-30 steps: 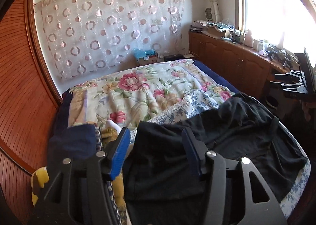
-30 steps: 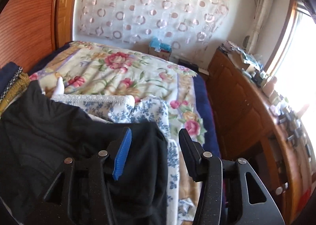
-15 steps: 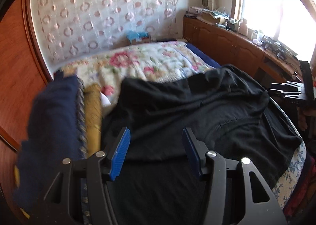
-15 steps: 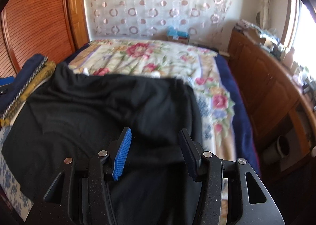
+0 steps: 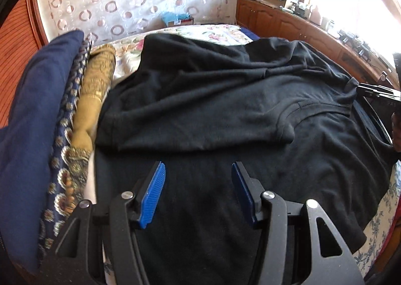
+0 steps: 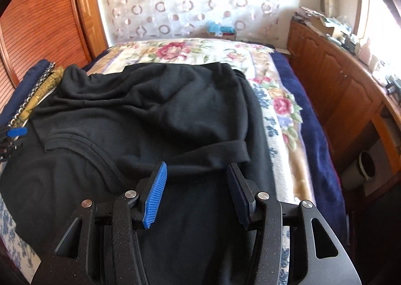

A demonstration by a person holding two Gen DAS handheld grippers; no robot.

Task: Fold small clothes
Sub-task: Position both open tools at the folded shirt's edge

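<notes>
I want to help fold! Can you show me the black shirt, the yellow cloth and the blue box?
black shirt (image 6: 155, 114), right wrist view, on its rumpled middle.
yellow cloth (image 5: 96, 84), left wrist view, on the middle of the roll.
blue box (image 6: 220, 28), right wrist view, on its blue top.

— What do my tools look like from here?
— My left gripper (image 5: 198, 172) is matte black, speckled, with round silver screws and ribbed blue pads (image 5: 153, 194)
— And the other?
— My right gripper (image 6: 195, 172): same black frame, triangular cut-outs, blue pads (image 6: 154, 197)
</notes>
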